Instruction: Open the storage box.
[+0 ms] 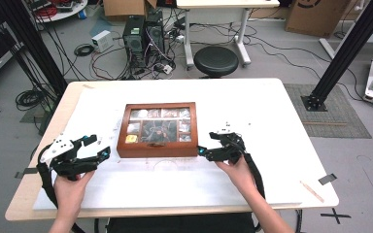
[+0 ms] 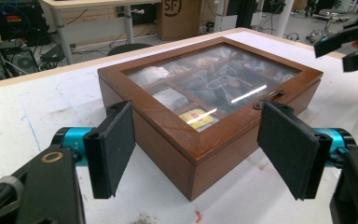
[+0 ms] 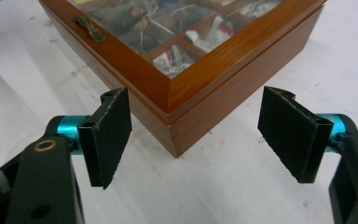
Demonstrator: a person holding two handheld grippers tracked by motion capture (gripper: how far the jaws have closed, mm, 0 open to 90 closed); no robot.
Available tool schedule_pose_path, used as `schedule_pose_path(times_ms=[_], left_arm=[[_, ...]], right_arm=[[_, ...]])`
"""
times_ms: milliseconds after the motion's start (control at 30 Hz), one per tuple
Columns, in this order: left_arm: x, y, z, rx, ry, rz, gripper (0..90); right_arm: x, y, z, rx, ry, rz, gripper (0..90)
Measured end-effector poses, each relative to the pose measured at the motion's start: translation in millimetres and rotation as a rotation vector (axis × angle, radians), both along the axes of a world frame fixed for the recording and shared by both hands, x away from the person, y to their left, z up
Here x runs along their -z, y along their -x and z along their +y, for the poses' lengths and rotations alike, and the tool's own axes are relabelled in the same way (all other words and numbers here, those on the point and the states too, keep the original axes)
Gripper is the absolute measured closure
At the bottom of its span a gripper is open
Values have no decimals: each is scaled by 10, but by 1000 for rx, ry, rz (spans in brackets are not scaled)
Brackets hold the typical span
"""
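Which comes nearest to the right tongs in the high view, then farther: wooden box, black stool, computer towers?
1. Wooden box, just left of the right tongs.
2. Black stool, on the floor beyond the table's far edge.
3. Computer towers, far left behind the table.

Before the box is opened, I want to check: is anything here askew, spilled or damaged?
Nothing stands out. The wooden box sits flat on the table with its glass lid shut and unbroken. Only faint stains mark the white surface near it.
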State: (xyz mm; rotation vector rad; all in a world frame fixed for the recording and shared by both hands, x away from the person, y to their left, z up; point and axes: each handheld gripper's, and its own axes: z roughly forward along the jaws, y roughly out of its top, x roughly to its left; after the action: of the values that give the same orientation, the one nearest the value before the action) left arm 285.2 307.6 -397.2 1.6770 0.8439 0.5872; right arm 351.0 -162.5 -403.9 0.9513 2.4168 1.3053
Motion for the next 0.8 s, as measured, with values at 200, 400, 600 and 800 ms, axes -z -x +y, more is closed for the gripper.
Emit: schedule_pose_path(times_ms=[200, 400, 600, 800], left_arm=[[1, 0, -3, 3, -2, 1, 276], [1, 2, -4, 4, -1, 1, 276], [1, 2, -11, 7, -4, 1, 276], [2, -1, -20, 13, -6, 4, 276]], right_arm=[[82, -45, 113, -20, 25, 24, 323], [142, -71, 196, -33, 53, 39, 364], [178, -83, 242, -36, 84, 43, 403], [200, -90, 270, -39, 103, 45, 441]])
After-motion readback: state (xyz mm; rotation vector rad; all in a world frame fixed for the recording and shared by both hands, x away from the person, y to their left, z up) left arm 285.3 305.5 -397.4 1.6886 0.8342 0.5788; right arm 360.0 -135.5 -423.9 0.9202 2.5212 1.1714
